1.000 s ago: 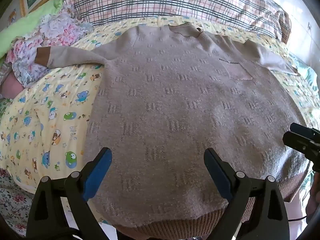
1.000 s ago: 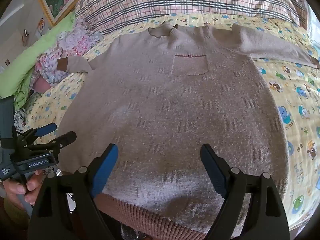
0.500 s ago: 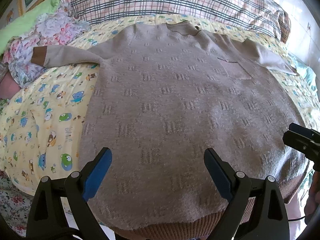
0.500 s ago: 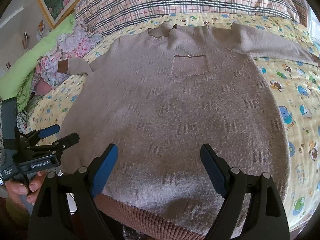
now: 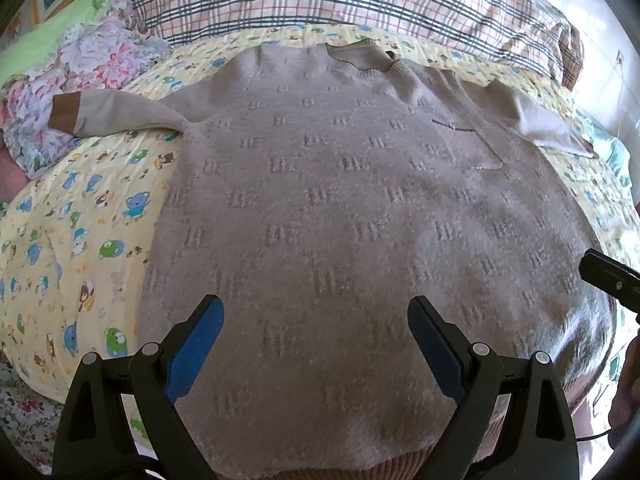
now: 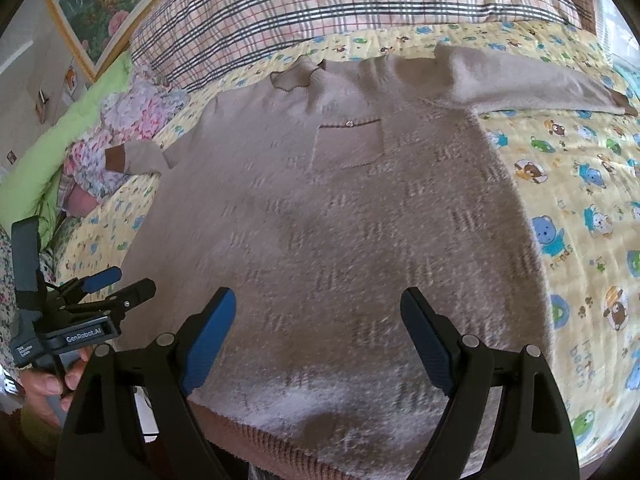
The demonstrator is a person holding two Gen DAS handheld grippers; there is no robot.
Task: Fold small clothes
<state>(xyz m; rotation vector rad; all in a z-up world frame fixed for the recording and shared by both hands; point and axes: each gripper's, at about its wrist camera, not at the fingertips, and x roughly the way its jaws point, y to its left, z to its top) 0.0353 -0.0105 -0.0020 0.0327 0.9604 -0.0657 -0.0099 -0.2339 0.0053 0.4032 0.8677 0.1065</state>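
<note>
Both grippers nearer sweater (image 5: 340,208) hem, jaws wide, sleeves spread

Daylight fills both views, strongest at the right edge, where the wall washes out to pale glare. The sweater (image 5: 360,208) is evenly lit in the left view — its near hem falls into shade at lower right. The right view is softer, with slight blur across the knit (image 6: 328,240). Fisheye bending curves the plaid pillow (image 6: 360,4) and the black corners crop both frames.
</note>
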